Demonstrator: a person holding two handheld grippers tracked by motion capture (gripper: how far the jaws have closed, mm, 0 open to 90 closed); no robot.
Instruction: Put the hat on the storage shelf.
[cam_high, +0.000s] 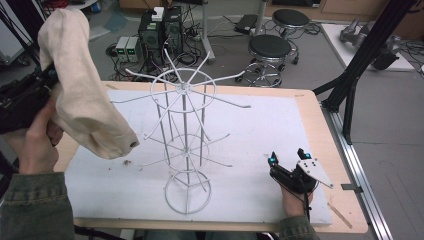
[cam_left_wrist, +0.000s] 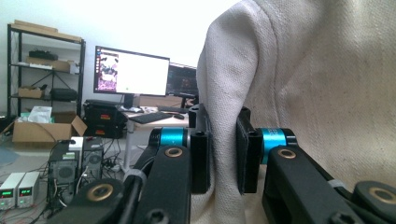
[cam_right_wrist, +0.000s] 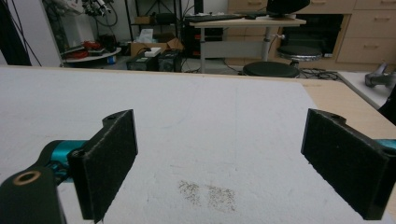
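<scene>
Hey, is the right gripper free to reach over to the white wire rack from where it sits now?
Probably yes. The right gripper rests open and empty on the white mat, and the stretch of mat between it and the wire rack is bare. The cloth hangs on the rack's far side, in the left gripper.

Left gripper (cam_high: 47, 80) clamping cream cloth (cam_high: 82, 87), wire rack (cam_high: 185, 135)

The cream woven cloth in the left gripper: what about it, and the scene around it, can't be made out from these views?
- Cream woven cloth: its full shape; high view, it hangs bunched, and the top edge crops it.
- Left gripper: its body; high view, the left edge crops it.
- White wire rack: left gripper view, the cloth blocks that side.
- Specks on the white table mat: right gripper view, too small to identify.
</scene>
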